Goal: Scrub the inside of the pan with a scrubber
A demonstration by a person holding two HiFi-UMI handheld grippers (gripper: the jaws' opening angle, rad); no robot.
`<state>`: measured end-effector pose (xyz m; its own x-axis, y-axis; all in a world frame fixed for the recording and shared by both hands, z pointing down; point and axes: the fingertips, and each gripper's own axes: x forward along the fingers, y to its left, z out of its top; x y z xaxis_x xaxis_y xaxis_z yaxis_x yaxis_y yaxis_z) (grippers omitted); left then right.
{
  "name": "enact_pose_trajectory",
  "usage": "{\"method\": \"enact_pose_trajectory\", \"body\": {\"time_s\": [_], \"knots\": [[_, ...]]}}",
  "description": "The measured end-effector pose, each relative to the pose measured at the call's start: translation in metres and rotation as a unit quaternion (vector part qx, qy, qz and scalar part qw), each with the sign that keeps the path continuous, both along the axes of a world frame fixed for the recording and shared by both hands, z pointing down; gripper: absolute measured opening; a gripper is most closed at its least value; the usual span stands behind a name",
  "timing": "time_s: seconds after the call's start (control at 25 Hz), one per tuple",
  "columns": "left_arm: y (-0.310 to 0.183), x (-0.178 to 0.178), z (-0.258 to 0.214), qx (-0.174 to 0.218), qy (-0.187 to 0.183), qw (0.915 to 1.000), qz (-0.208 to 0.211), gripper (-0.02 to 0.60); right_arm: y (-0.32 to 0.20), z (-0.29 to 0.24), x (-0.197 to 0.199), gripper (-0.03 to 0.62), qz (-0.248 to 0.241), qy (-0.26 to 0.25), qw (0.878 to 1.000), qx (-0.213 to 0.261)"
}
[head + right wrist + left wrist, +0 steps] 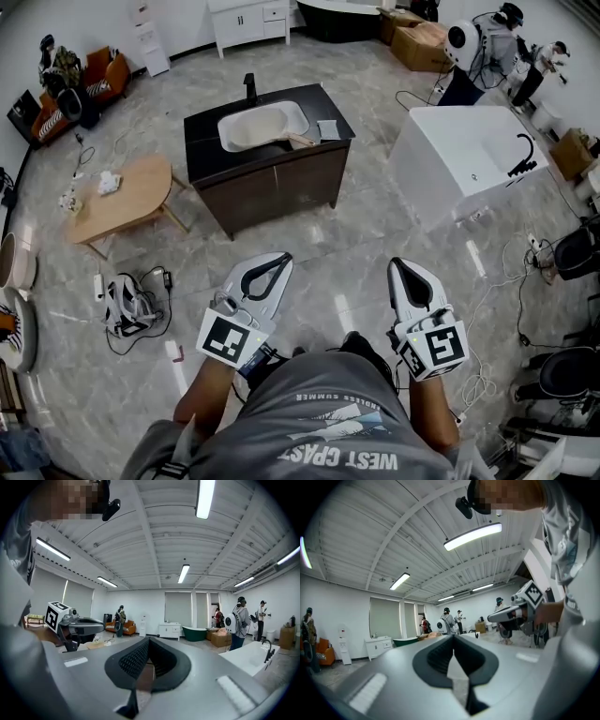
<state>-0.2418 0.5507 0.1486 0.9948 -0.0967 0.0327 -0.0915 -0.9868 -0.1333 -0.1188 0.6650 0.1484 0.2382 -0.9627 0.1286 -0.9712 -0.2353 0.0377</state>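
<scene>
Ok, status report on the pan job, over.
Left hand-held gripper shut, empty; right hand-held gripper shut, empty. Sink cabinet ahead, a handle poking from its basin, pan unconfirmed. Bare floor between.

Two hand-held grippers (279, 259) (397, 264), one dark sink cabinet (281, 183), one wooden table (131, 192), one white tub (455, 159).

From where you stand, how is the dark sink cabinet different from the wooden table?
The dark sink cabinet is near-black and boxy, closed down to the floor; the wooden table is pale, rounded, on thin legs. The cabinet has a white basin sunk in its top; the table's top is flat. The cabinet stands straight ahead, the table off to the left. Both stand on the same grey floor.
</scene>
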Motion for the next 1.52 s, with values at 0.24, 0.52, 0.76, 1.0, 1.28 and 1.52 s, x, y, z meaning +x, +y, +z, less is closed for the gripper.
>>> {"method": "enact_pose_trajectory", "body": {"time_s": [0.24, 0.52, 0.76, 1.0, 1.28, 1.52], "knots": [[-0.015, 0.011, 0.009, -0.010, -0.004, 0.9999, -0.001, 0.002, -0.015, 0.004, 0.016, 0.002, 0.003, 0.002, 1.000, -0.009], [-0.042, 0.040, 0.016, -0.006, -0.011, 0.9996, -0.025, 0.002, -0.046, 0.012, 0.057, 0.002, -0.013, -0.005, 1.000, -0.001], [-0.076, 0.091, 0.029, -0.006, -0.036, 0.9980, -0.053, 0.002, -0.086, 0.026, 0.115, 0.002, -0.037, -0.026, 0.999, 0.001], [-0.109, 0.153, 0.028, -0.009, -0.041, 0.9962, -0.077, 0.002, -0.134, 0.031, 0.176, 0.002, -0.067, -0.038, 0.997, 0.004], [-0.143, 0.217, 0.024, -0.002, -0.059, 0.9921, -0.111, 0.002, -0.172, 0.030, 0.244, 0.002, -0.101, -0.052, 0.994, 0.008], [-0.157, 0.268, 0.025, 0.008, -0.066, 0.9899, -0.125, 0.002, -0.196, 0.041, 0.297, 0.002, -0.118, -0.063, 0.991, 0.011]]}}
